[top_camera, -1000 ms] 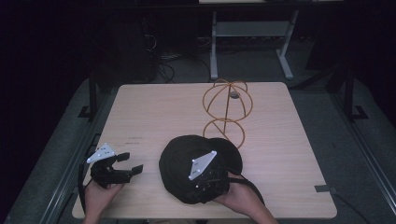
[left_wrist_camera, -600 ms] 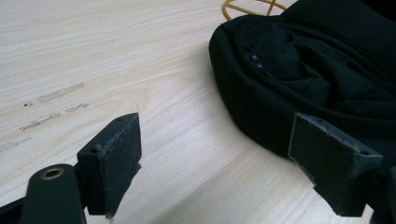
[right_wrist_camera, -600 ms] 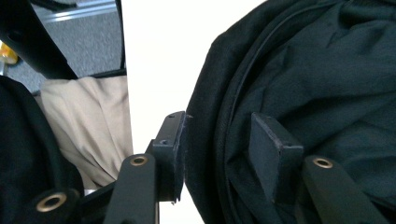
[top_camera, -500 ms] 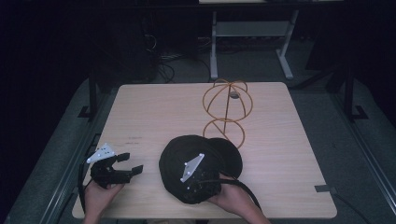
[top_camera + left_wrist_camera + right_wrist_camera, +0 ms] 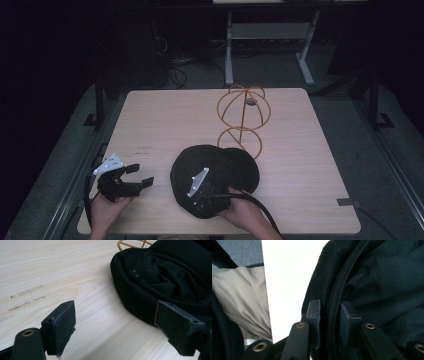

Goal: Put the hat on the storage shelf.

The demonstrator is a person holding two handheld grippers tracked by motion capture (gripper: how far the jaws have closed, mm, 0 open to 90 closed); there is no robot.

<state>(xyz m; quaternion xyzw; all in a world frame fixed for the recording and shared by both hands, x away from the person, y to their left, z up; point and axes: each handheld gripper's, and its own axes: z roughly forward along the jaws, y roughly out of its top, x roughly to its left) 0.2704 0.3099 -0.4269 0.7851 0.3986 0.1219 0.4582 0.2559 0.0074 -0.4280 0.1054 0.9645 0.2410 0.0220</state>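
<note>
Table: pale wood, bare across its far left part.
Hat: black fabric, lying at the near middle of the table, its far edge over the stand's base ring (the brim sticks out to the right); it lies where it did a second ago.
Stand: orange wire globe on a ring base, beyond the hat, unmoved.
Right gripper: jaws narrow, pinching the hat's rim seam; a second ago it sat farther right on the hat and has since come toward the near edge.
Left gripper: jaws wide apart with nothing between them, low over the table left of the hat, unchanged from before.
</note>
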